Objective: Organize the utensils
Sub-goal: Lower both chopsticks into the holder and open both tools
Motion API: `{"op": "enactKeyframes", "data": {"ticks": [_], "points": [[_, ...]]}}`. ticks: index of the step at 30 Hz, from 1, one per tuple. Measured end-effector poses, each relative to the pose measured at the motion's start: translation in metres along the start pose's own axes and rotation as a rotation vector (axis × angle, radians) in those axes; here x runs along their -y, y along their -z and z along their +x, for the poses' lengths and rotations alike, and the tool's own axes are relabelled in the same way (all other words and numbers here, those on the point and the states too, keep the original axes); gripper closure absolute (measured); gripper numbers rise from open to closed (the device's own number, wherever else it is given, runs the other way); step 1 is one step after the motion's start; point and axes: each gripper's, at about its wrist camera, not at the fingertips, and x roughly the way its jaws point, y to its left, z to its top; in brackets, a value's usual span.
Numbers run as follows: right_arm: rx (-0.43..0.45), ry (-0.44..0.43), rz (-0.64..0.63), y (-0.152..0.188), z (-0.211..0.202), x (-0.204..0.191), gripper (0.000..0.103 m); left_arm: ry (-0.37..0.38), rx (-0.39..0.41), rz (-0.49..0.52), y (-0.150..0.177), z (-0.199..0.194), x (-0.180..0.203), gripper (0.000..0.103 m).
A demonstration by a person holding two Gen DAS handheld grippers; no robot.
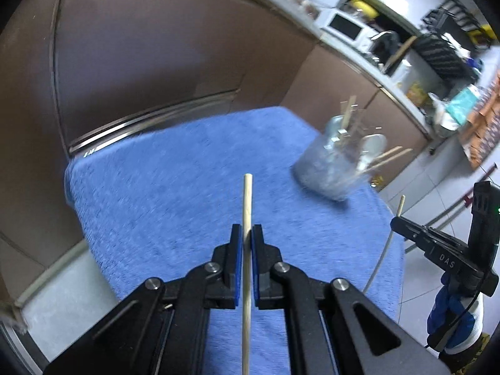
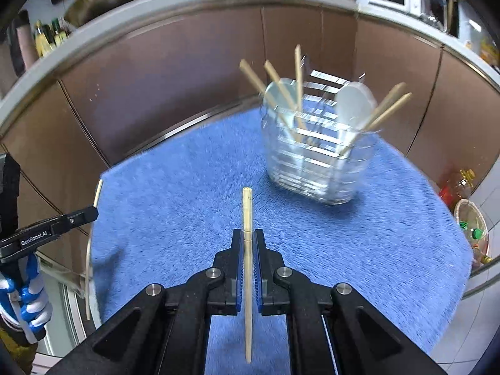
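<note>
Chopsticks, one per tool, both lifted off the blue towel and headed for the holder: I'd call this the carry step.

Left wrist view: left tool [image 1: 247, 234] is clamped narrow on a chopstick [image 1: 247, 200], which runs straight out between the blue pads and back under the camera. Clear utensil holder [image 1: 331, 162] sits ahead and to the right on the blue towel [image 1: 162, 193], well apart from the tip. Right tool [image 1: 403, 222] shows at the frame's right edge.

Right wrist view: right tool [image 2: 247, 237] is pinched tight on a second chopstick [image 2: 247, 212]. The holder [image 2: 315, 156], already carrying chopsticks and two pale spoons, stands ahead and right.

Next, probably: tip each stick upright, line it up over the open rim, avoid the leaning sticks, then release.
</note>
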Motion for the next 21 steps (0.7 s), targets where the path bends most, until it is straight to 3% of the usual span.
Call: {"op": "enactKeyframes", "data": {"ticks": [5, 11, 21], "points": [[0.08, -0.006, 0.011, -0.006, -0.036, 0.005, 0.097, 0.048, 0.038, 0.043, -0.009, -0.017, 0.037, 0.098], [0.219, -0.009, 0.009, -0.03, -0.08, 0.011, 0.097, 0.111, 0.139, 0.098, -0.046, -0.029, 0.085, 0.098], [0.538, -0.009, 0.053, -0.106, -0.124, 0.037, 0.097, 0.258, 0.427, 0.116, -0.148, -0.019, 0.17, 0.098]]}}
